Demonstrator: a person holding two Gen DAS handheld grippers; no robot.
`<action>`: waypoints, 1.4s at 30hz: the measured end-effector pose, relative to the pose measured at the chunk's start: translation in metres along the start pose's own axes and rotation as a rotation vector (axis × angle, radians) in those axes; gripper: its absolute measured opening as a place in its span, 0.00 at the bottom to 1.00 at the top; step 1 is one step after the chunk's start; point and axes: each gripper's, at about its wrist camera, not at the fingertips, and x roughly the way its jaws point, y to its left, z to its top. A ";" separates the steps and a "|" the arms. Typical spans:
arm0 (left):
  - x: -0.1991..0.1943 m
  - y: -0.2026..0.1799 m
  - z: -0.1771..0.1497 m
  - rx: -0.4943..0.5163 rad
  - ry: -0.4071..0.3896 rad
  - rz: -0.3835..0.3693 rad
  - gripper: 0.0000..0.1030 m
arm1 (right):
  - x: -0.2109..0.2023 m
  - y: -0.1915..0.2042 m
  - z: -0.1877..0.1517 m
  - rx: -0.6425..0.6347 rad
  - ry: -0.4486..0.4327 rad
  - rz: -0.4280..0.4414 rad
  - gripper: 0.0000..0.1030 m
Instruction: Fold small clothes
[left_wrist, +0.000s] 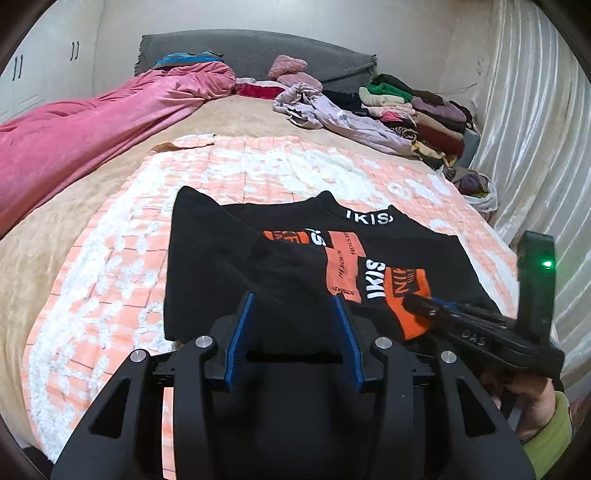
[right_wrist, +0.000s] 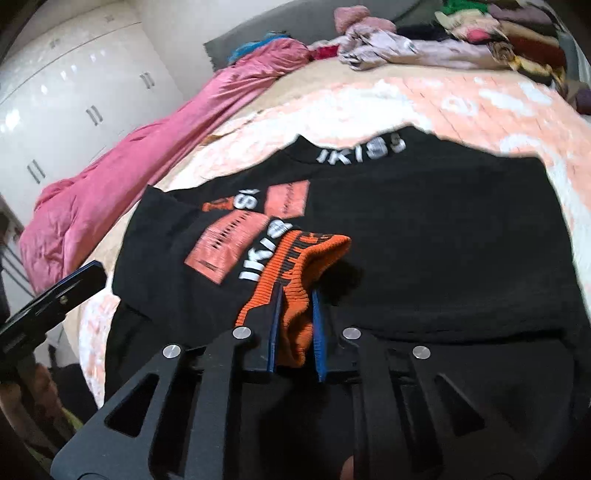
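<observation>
A black sweater (left_wrist: 406, 236) with orange patches and white lettering lies flat on the quilt, collar away from me. In the left wrist view my left gripper (left_wrist: 291, 306) stands open, and a folded black part of the sweater lies loosely between its blue pads (left_wrist: 240, 325). In the right wrist view my right gripper (right_wrist: 297, 295) is shut on the orange ribbed sleeve cuff (right_wrist: 295, 266), which is lifted and laid over the sweater's (right_wrist: 424, 240) front. The left view shows the same right gripper (left_wrist: 421, 304) coming in from the right onto the cuff (left_wrist: 410, 314). The left gripper's fingertip (right_wrist: 85, 277) shows at the left edge.
An orange and white quilt (left_wrist: 258, 166) covers the bed. A pink blanket (left_wrist: 74, 136) runs along the left side. A lilac garment (left_wrist: 332, 114) and a stack of clothes (left_wrist: 424, 110) lie at the back right, by a pale curtain (left_wrist: 535, 129). A white wardrobe (right_wrist: 74, 92) stands left.
</observation>
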 end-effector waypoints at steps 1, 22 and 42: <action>-0.001 0.001 0.001 -0.003 -0.002 0.001 0.41 | -0.006 0.004 0.004 -0.035 -0.010 -0.005 0.07; 0.077 -0.050 0.035 0.121 0.066 0.030 0.41 | -0.050 -0.097 0.039 -0.070 -0.050 -0.388 0.13; 0.108 -0.037 0.020 0.117 0.116 0.066 0.48 | -0.022 -0.079 0.036 -0.134 -0.040 -0.395 0.02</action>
